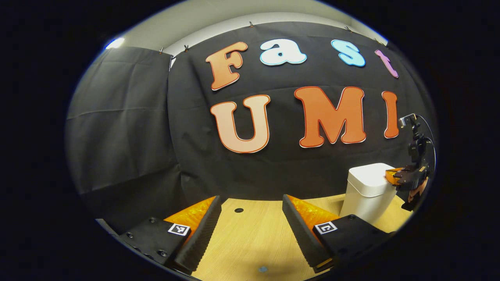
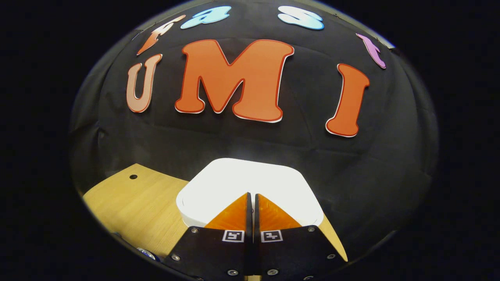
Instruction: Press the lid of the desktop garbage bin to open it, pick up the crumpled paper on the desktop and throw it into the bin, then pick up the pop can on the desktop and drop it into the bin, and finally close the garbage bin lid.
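Right gripper (image 2: 252, 195) first, closest to my lens: in the right gripper view its two fingers are pressed together, only a thin seam between them, nothing pinched, and the tips sit over the near edge of the bin lid (image 2: 250, 183) — I can't tell whether they actually touch it. Lid is white, rounded, lying flat and closed on the garbage bin, bright under the light. Wooden desktop (image 2: 136, 203) runs off to the left of it, with a small dark hole near the far edge. Over to the left gripper view: my left gripper (image 1: 252, 210) hangs above the desktop (image 1: 250, 234) with its fingers spread wide, bare wood between them, nothing held. Past the right-hand finger stands the garbage bin (image 1: 365, 197), upright, near the back edge of the desk by the black cloth wall. From this side I see the right gripper (image 1: 392, 175) reaching in at lid height, tips at the lid's (image 1: 369, 171) right edge, a hand (image 1: 418, 187) behind it.
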A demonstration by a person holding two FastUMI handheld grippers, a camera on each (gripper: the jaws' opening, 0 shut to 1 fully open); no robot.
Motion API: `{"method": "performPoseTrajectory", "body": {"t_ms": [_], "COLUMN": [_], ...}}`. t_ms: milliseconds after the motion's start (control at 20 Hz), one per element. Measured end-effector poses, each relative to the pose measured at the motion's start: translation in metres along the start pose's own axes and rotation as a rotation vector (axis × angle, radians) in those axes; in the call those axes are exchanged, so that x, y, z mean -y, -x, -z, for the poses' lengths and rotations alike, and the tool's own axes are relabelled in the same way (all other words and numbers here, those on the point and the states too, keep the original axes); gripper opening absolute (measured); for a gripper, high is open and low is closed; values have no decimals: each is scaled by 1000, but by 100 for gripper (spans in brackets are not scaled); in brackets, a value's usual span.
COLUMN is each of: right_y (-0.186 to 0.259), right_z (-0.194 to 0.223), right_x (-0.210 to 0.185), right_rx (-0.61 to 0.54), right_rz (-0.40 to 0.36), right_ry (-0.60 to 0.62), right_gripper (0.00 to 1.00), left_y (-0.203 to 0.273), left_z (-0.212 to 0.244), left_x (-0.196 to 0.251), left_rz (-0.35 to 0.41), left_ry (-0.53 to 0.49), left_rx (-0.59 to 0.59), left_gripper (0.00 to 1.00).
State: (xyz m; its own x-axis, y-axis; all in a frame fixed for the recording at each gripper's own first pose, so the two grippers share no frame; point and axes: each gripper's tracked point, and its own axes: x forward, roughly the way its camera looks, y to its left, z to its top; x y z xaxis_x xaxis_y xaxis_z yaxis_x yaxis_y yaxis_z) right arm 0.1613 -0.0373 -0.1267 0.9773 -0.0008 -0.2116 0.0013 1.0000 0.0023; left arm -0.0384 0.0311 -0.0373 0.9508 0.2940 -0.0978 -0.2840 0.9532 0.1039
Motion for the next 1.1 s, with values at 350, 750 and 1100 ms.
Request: {"method": "performPoseTrajectory", "body": {"t_ms": [350, 750, 1100], "right_y": [17, 61, 91], "right_z": [-9, -10, 10], "right_x": [-3, -22, -60], "right_rx": [9, 30, -3], "right_rz": [-27, -65, -173], "right_ry": [82, 129, 83], "right_gripper": [1, 2, 10], "left_y": [7, 3, 0], "left_z": [7, 31, 53], "left_x": [-3, 4, 12], "left_rz": [40, 108, 164], "left_ry": [9, 16, 1], "left_rx": [-3, -52, -100], "left_gripper": [100, 100, 100]}}
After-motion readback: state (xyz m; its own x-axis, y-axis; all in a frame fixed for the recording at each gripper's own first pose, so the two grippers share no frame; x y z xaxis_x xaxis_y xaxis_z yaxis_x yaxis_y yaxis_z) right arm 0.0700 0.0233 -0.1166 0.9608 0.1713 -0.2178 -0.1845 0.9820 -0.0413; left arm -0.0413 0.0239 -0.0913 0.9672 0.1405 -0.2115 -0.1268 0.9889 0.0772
